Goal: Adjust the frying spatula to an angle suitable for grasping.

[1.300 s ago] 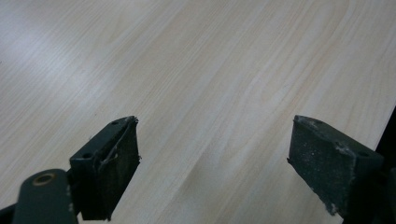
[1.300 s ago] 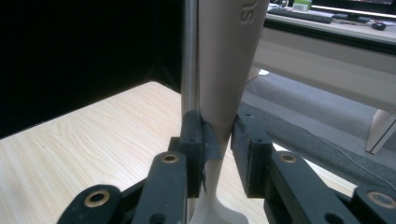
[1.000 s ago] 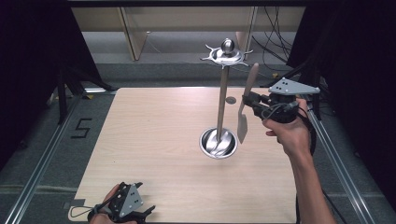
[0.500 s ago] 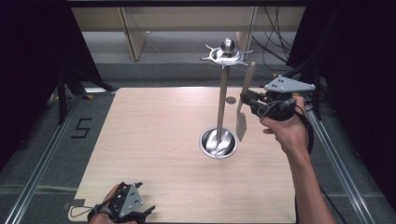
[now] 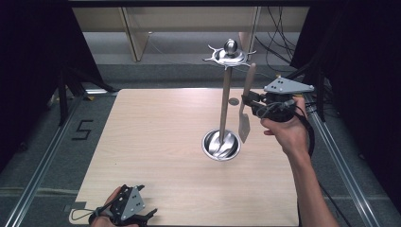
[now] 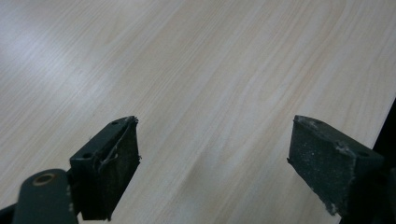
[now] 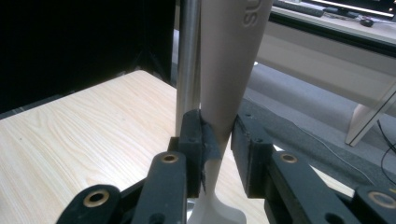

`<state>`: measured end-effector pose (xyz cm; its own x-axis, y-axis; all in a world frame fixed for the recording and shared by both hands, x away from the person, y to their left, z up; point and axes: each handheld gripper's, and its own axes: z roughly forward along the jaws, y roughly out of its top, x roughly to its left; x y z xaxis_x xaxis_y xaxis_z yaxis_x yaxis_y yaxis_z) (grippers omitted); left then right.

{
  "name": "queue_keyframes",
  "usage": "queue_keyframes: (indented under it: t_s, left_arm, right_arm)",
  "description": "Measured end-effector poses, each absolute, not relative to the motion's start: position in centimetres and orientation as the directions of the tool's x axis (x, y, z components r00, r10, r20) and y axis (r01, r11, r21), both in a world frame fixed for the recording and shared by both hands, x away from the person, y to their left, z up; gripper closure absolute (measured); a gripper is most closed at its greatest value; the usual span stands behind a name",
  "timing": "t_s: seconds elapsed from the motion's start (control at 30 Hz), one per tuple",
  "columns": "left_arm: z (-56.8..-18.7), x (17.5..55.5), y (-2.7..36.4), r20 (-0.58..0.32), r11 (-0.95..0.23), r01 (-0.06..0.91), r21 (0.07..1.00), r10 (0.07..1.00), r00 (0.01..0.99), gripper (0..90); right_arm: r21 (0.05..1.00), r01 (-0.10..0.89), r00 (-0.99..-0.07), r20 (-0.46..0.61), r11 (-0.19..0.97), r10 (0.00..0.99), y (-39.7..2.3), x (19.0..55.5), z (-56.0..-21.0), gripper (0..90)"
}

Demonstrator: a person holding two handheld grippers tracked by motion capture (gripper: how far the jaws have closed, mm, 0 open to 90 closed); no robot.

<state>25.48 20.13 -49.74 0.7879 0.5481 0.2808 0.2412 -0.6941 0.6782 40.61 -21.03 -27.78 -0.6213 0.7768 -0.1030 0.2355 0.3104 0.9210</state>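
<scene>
A metal utensil stand rises from the table (image 5: pixel 156 142). It has a round base bowl (image 5: pixel 221 145), a thin pole (image 5: pixel 224 106) and a hooked top disc (image 5: pixel 230 53). My right gripper (image 5: pixel 247 101) is shut on a beige spatula (image 5: pixel 244 127), held upright just right of the pole, handle up and blade hanging above the base's right rim. In the right gripper view the jaws pinch the spatula's neck (image 7: pixel 231 60), and the pole (image 7: pixel 188 56) stands close behind it. My left gripper (image 5: pixel 142 218) rests at the table's front left corner, open over bare wood (image 6: pixel 215 70).
A small dark round spot (image 5: pixel 233 101) lies on the table behind the stand. Wooden shelving (image 5: pixel 137 28) and cables (image 5: pixel 279 42) sit beyond the far edge. Metal rails run along both sides, and a "5" mark (image 5: pixel 81 130) is on the floor at left.
My right gripper has carried the spatula a little to the left, closer to the stand's pole. The left gripper has stayed where it was.
</scene>
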Motion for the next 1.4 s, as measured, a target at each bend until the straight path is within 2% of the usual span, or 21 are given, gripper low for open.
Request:
queue_keyframes:
  t_s: [0.63, 0.7, 0.73, 0.77, 0.8, 1.0, 1.13, 1.4]
  left_arm:
    - [-49.8, 25.5, 20.1, 0.285, -0.698, 0.24, 0.674, 0.546, 0.787, 15.5]
    - [-49.8, 25.5, 20.1, 0.281, -0.698, 0.241, 0.674, 0.545, 0.79, 15.5]
    - [-49.8, 25.5, 20.1, 0.283, -0.696, 0.241, 0.676, 0.548, 0.787, 15.5]
    - [-49.8, 25.5, 20.1, 0.283, -0.696, 0.241, 0.676, 0.548, 0.787, 15.5]
    - [-49.8, 25.5, 20.1, 0.283, -0.697, 0.242, 0.675, 0.547, 0.788, 15.5]
    - [-49.8, 25.5, 20.1, 0.288, -0.702, 0.239, 0.671, 0.544, 0.788, 15.5]
    - [-49.9, 25.5, 20.0, 0.272, -0.693, 0.245, 0.678, 0.547, 0.792, 15.5]
    - [-49.9, 25.5, 20.0, 0.276, -0.695, 0.245, 0.676, 0.547, 0.79, 15.5]
  right_arm:
    - [0.927, 0.245, -0.633, -0.068, 0.283, 0.771, -21.1, 40.7, -28.9, 72.2]
    - [0.927, 0.247, -0.628, -0.068, 0.282, 0.775, -21.3, 40.7, -29.0, 70.1]
    - [0.931, 0.245, -0.629, -0.059, 0.27, 0.775, -21.4, 40.8, -29.1, 65.7]
    - [0.931, 0.245, -0.629, -0.059, 0.27, 0.775, -21.4, 40.8, -29.1, 65.7]
    - [0.93, 0.263, -0.619, -0.042, 0.258, 0.784, -21.6, 40.5, -29.1, 61.4]
    - [0.927, 0.283, -0.612, -0.022, 0.245, 0.791, -22.3, 40.0, -29.6, 49.3]
    - [0.923, 0.298, -0.613, -0.01, 0.243, 0.79, -22.9, 39.5, -30.6, 44.7]
    - [0.927, 0.325, -0.587, 0.043, 0.186, 0.809, -24.0, 38.7, -32.7, 41.5]
